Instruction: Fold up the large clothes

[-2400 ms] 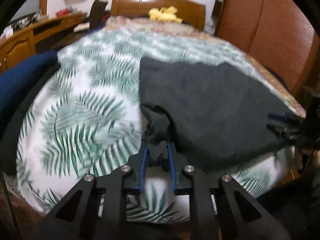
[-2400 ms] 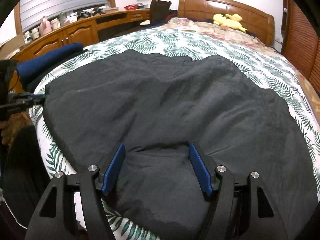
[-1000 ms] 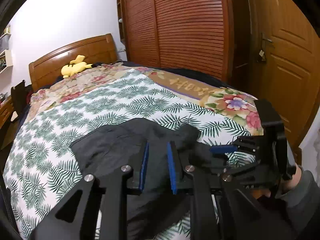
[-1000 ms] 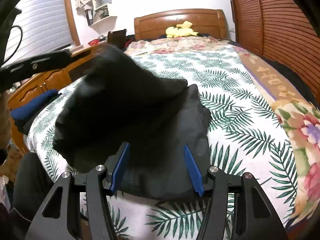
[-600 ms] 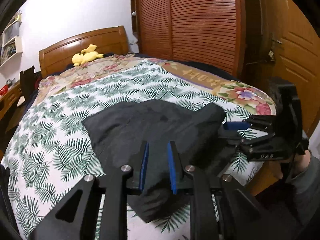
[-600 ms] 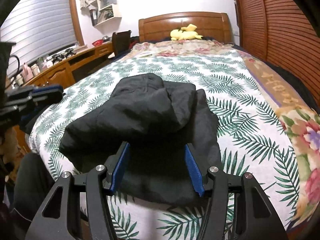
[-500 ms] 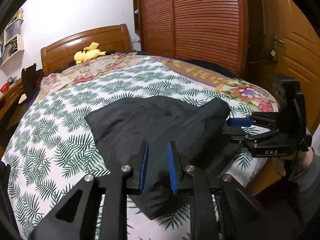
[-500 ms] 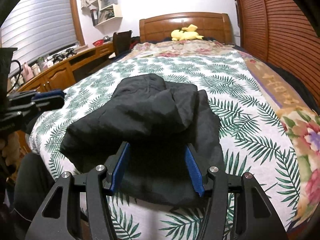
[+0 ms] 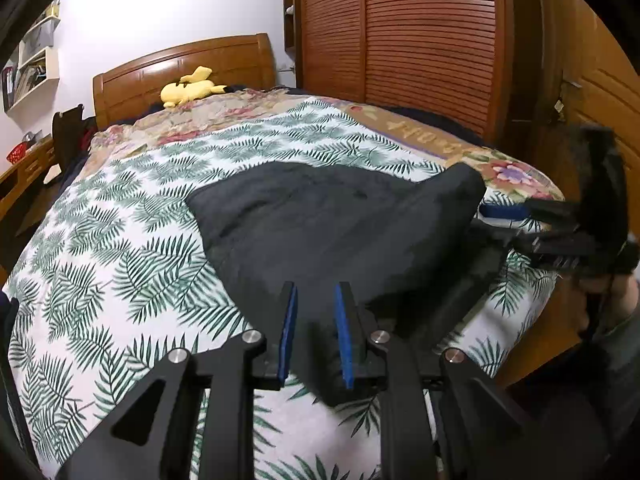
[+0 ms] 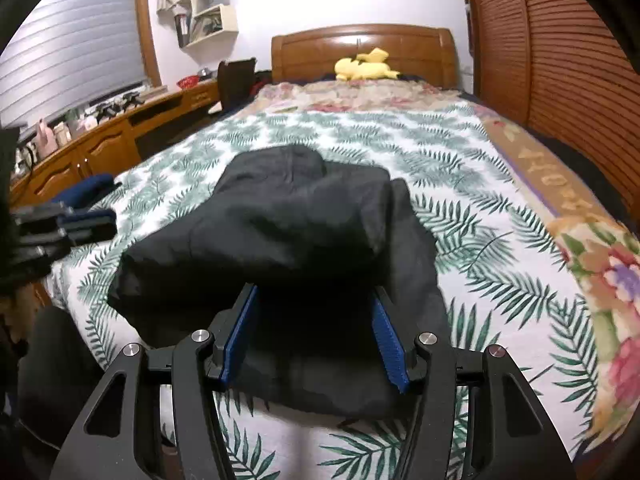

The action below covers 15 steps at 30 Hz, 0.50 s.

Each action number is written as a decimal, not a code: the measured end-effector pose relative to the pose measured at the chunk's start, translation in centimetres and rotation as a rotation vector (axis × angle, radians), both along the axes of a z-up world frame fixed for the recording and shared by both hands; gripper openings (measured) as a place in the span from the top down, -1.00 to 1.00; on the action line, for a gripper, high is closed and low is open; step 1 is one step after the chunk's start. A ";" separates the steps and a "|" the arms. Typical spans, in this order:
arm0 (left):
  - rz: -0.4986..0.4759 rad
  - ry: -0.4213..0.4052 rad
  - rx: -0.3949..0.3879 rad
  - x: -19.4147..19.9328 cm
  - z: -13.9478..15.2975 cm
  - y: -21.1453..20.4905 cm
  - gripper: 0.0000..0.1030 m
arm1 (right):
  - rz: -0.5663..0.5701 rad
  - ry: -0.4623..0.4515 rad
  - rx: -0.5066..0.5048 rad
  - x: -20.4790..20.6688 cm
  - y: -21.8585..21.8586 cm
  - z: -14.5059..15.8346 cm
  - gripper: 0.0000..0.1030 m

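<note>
Black garment [image 10: 288, 216] folded at the bed's [image 9: 120, 264] foot edge, left gripper [image 9: 313, 304] fingers pinching its hem, right gripper [image 10: 312, 320] fingers spread wide over it, fold flatter than before.

The right gripper [image 9: 560, 228] is smeared by motion in the left wrist view, its lower finger lost behind the garment [image 9: 340, 224]; the left gripper [image 10: 60, 228] is cut by the frame edge in the right wrist view, so its jaws cannot be read there; shelf items [image 10: 200, 4] are too small to identify.
</note>
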State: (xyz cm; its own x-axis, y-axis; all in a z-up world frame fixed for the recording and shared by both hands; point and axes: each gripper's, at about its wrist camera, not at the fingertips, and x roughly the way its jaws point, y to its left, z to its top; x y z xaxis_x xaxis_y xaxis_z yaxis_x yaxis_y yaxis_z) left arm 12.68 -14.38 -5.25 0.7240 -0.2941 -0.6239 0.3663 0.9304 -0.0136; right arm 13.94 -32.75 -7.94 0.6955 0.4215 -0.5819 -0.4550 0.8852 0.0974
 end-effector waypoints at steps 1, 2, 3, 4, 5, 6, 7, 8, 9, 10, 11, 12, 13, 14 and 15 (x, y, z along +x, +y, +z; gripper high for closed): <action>0.005 0.002 -0.002 -0.1 -0.2 0.2 0.68 | -0.003 -0.010 0.004 -0.2 -0.2 0.4 -0.11; 0.009 0.004 -0.006 -0.2 -0.4 0.5 0.68 | -0.006 -0.023 0.008 -0.5 -0.3 0.9 -0.11; 0.014 0.009 -0.012 -0.3 -0.7 0.7 0.68 | -0.006 -0.039 0.014 -0.7 -0.5 1.5 -0.11; 0.017 0.012 -0.016 -0.4 -0.8 1.0 0.68 | -0.008 -0.054 0.018 -1.0 -0.6 2.1 -0.11; 0.021 0.015 -0.019 -0.4 -1.1 1.2 0.68 | -0.010 -0.068 0.021 -1.2 -0.7 2.6 -0.11; 0.025 0.018 -0.021 -0.5 -1.3 1.5 0.68 | -0.012 -0.082 0.024 -1.4 -0.7 3.2 -0.11; 0.028 0.021 -0.024 -0.6 -1.4 1.7 0.68 | -0.013 -0.092 0.025 -1.5 -0.6 3.7 -0.11; 0.032 0.024 -0.026 -0.6 -1.6 2.0 0.68 | -0.014 -0.103 0.024 -1.5 -0.6 4.2 -0.11; 0.034 0.026 -0.028 -0.7 -1.7 2.2 0.68 | -0.015 -0.111 0.023 -1.4 -0.4 4.6 -0.11; 0.036 0.028 -0.030 -0.7 -1.9 2.6 0.68 | -0.015 -0.117 0.020 -1.2 -0.1 5.0 -0.12; 0.039 0.030 -0.033 -0.7 -2.0 2.8 0.68 | -0.012 -0.120 0.012 -0.9 0.1 5.2 -0.13; 0.041 0.032 -0.037 -0.8 -2.1 3.1 0.68 | -0.007 -0.119 0.003 -0.5 0.4 5.3 -0.13; 0.042 0.033 -0.040 -0.9 -2.2 3.3 0.68 | 0.001 -0.114 -0.012 -0.1 0.9 5.4 -0.13; 0.044 0.035 -0.043 -1.0 -2.4 3.6 0.68 | 0.006 -0.111 -0.027 0.3 1.3 5.4 -0.13; 0.047 0.036 -0.045 -1.1 -2.5 3.9 0.68 | 0.011 -0.110 -0.039 0.6 1.7 5.4 -0.13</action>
